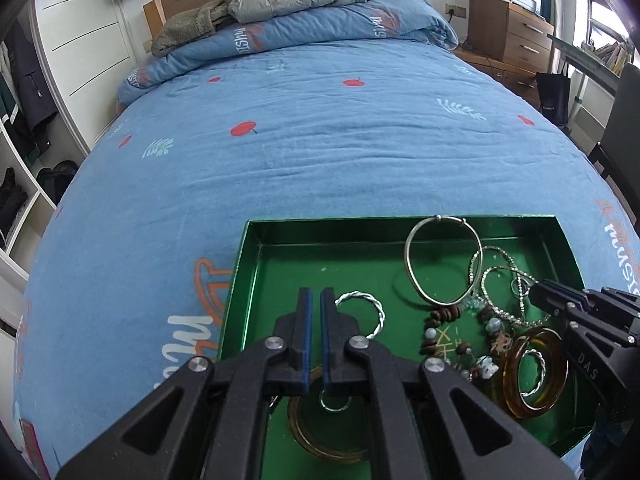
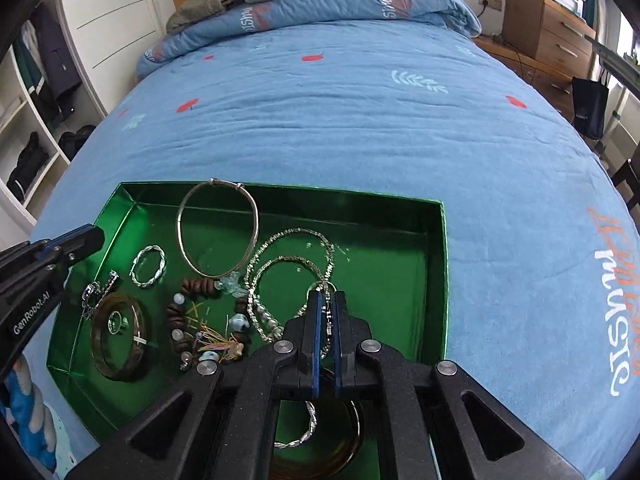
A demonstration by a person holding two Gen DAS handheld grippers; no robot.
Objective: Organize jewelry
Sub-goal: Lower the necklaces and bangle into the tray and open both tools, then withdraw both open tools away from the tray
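- Fingers of right gripper (image 2: 328, 300) nearly closed, silver chain (image 2: 292, 264) strand between them; grip uncertain.
- Left gripper (image 1: 316, 296) fingers closed, empty.
- Chain pile lies just beyond right fingers in green tray (image 2: 438, 280); right is nearer.

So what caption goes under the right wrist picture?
Right gripper hovers over a green tray of tangled bracelets on a blue bed.

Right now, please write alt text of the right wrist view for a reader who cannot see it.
The right gripper hangs over a green tray of jewelry on a blue bedspread, its jaws nearly closed around a thin silver chain. A large silver bangle, wooden beads and an amber bangle lie to the left.
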